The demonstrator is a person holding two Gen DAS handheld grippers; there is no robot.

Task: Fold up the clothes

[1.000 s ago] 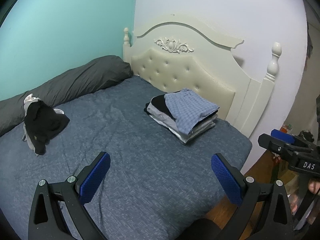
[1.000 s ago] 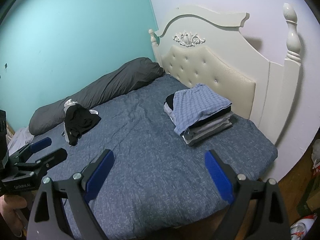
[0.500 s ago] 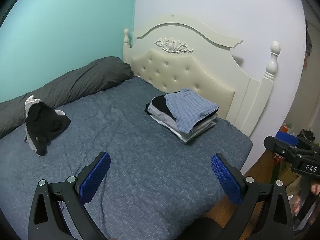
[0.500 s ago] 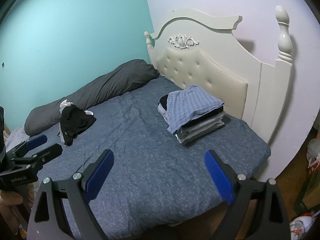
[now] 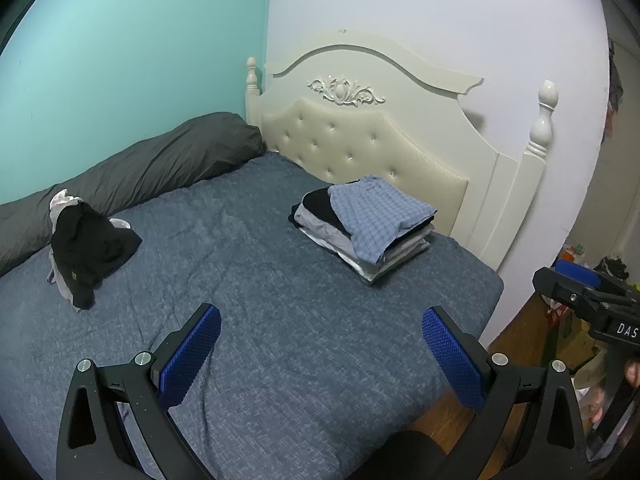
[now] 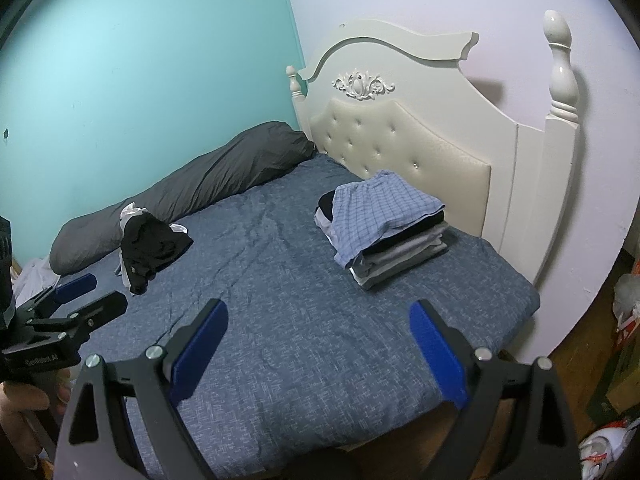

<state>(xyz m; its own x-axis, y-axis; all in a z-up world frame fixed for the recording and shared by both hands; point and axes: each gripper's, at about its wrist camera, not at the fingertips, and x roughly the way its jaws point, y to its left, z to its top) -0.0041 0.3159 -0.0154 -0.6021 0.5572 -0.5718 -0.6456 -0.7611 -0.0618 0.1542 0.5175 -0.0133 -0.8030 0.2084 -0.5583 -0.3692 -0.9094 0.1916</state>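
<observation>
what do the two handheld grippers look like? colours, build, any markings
Both match: the left gripper and the right gripper each have two black, triangular cut-out fingers with silver screw heads and blue textured pads. Seen from the opposite camera, the right body shows white letters "DAS", cut off by the frame edge; the left body carries small, blurry white print. No cables visible.

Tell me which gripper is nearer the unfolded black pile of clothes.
Left, as far as I can judge. The left gripper hangs open over the bed's near edge, the black pile ahead to its left. The right gripper, also open, is farther right, nearer the folded stack.
</observation>
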